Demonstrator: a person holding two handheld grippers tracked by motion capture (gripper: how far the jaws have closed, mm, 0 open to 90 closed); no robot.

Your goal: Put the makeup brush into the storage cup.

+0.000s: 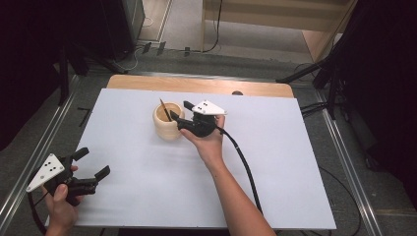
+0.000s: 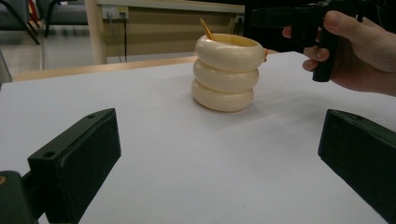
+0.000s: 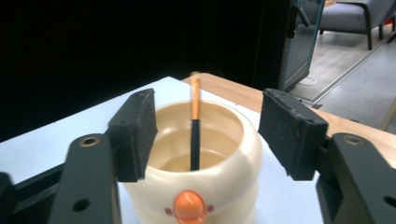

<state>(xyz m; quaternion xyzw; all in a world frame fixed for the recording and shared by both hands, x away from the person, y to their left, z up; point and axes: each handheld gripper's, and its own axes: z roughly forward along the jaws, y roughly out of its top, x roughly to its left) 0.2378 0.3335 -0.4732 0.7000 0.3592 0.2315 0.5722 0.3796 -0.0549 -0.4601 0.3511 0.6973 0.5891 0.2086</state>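
Near the bottom left corner of the high view, left gripper point(image 1: 91, 163) sits low by the near left edge of the white board point(image 1: 147, 187), jaws spread wide, nothing between them. Its own view shows both black jaws far apart with bare board between, aimed at the cup.

Cup point(image 1: 167, 121): cream, three stacked rings, stands upright on the board, centre-far, slightly left of the middle. Seen too in the left gripper view point(image 2: 226, 73) and in the right gripper view point(image 3: 205, 154), where an orange beak-like knob point(image 3: 189, 206) shows on its side facing the camera.

Pencil point(image 1: 164, 109) stands inside the cup, leaning, tip up past the rim. Right gripper view shows it as a stick point(image 3: 195, 126) with an orange upper part and a dark lower part, resting inside the cup against the far wall.

Right gripper point(image 1: 179, 111) is just right of the cup, pointing left at it, held by the person's right hand point(image 1: 209, 142). Jaws are open wide, one on each side of the cup's mouth around rim height; whether either touches the rim, can't tell. Holding nothing. Pencil lies between the jaws but clear of both.

Board lies on a wooden table point(image 1: 196, 84), wood strip visible along the far edge. Grey floor point(image 1: 187, 24) beyond, dark curtains both sides.
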